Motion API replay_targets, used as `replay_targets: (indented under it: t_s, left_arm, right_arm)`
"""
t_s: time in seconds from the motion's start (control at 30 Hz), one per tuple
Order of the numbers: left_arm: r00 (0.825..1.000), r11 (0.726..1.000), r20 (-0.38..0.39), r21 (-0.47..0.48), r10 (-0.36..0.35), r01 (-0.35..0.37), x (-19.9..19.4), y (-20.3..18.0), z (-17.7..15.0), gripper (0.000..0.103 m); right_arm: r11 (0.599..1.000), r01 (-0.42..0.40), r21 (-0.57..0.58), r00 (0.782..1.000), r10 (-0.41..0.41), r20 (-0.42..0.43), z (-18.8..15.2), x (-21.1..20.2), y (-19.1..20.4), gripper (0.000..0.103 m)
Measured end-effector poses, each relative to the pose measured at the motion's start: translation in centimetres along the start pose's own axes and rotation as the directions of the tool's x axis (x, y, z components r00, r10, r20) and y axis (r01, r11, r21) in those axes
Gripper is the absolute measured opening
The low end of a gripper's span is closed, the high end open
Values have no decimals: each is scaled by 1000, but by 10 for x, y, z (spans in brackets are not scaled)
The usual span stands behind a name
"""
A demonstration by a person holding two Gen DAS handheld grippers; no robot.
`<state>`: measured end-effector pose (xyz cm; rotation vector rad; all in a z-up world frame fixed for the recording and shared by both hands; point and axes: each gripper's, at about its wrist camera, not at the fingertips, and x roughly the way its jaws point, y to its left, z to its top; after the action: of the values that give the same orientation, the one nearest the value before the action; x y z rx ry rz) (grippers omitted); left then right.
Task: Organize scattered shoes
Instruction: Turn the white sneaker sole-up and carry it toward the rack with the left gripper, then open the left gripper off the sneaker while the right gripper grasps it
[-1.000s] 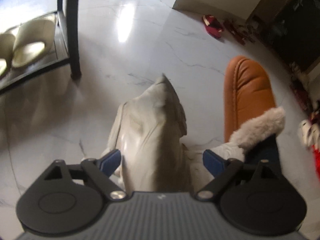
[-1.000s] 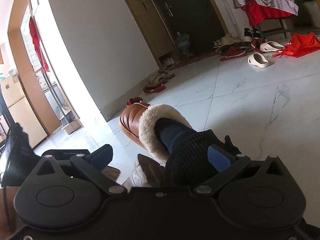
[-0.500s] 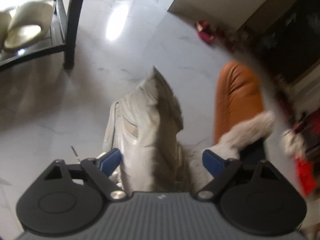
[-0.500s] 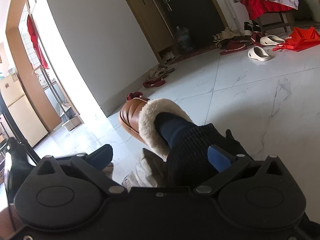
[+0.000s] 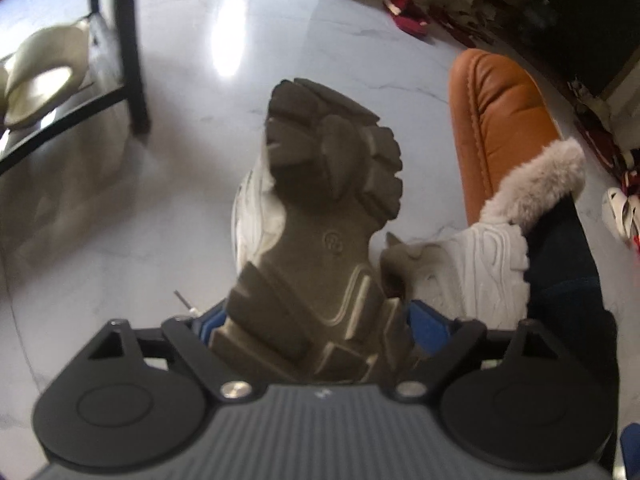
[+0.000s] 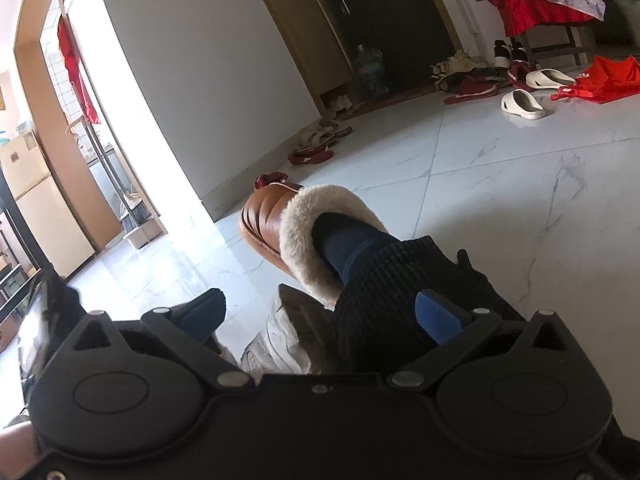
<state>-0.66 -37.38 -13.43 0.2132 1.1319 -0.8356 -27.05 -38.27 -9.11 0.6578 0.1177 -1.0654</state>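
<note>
My left gripper is shut on the heel of a white chunky sneaker, held off the floor with its grey lugged sole turned toward the camera. A second white sneaker lies on the marble floor just right of it, beside the person's foot in a brown fur-lined slipper. In the right wrist view that second sneaker shows low between the fingers. My right gripper is open and empty, above the sneaker and the person's dark trouser leg.
A black shoe rack with cream slippers stands at the left. Red slippers lie near the wall. In the right wrist view, white slides, red shoes and a red bag lie by the dark door.
My left gripper has closed on the white sneaker and lifted it, rolling it over so its sole now faces the camera. My right gripper has stayed open and shifted only slightly.
</note>
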Motion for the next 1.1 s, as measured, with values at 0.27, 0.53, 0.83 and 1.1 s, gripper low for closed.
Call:
replay_targets:
  t_s: [0.27, 0.53, 0.83, 1.1]
  left_arm:
    - [987, 984, 53, -100, 155, -149, -55, 54, -60, 89]
    - [945, 891, 73, -364, 318, -272, -134, 154, -138, 89]
    - [894, 780, 101, -537, 437, -321, -206, 226, -235, 90]
    - [873, 799, 179, -516, 455, -310, -213, 230, -266, 95]
  right_arm:
    - [1000, 0, -17, 1000, -1, -8, -3, 2, 2, 103]
    - [992, 5, -125, 1000, -7, -11, -16, 2, 17, 103]
    - [934, -50, -353, 998, 38, -41, -48, -7, 49, 103]
    - [820, -83, -567, 996, 50, -75, -86, -16, 82, 103]
